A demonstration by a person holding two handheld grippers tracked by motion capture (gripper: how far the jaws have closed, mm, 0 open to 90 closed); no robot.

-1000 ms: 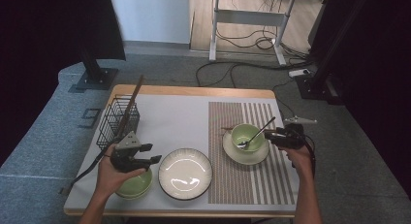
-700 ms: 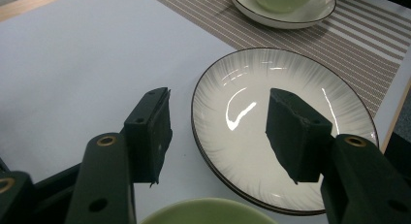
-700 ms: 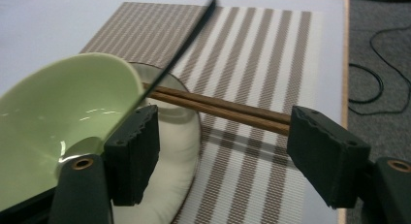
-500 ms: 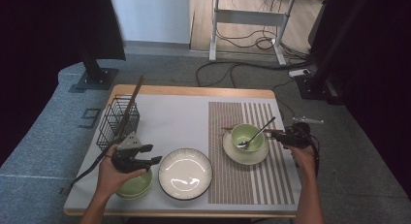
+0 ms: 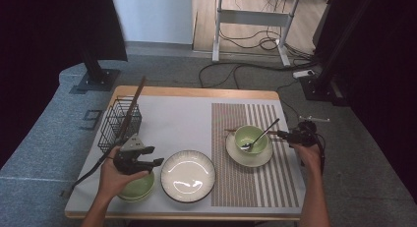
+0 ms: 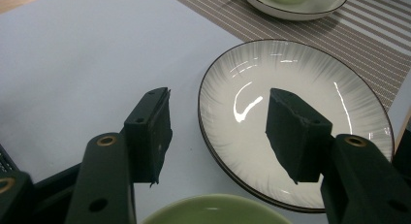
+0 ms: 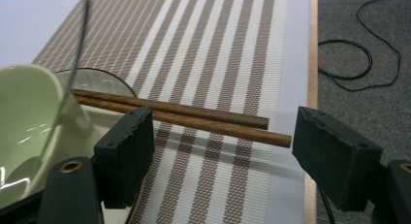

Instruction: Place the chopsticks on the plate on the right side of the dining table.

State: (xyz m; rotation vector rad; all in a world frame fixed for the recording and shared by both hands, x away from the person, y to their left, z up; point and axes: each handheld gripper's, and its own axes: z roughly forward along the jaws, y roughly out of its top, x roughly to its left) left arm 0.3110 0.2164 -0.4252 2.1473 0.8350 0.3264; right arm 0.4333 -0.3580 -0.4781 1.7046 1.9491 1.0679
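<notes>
While the right gripper [image 7: 220,151] hovers with jaws that have just been opening, now spread wide and grasping nothing, the chopsticks [image 7: 184,118] lie released on the striped placemat [image 7: 213,49], their far ends resting on the saucer [image 5: 249,156] (beside the green bowl [image 5: 252,137]); left gripper [image 6: 218,132] hangs open above the white plate [image 6: 295,83]

chopsticks [image 7: 184,116]: brown wood | placemat [image 7: 218,64]: woven | plate [image 6: 300,117]: glossy
</notes>
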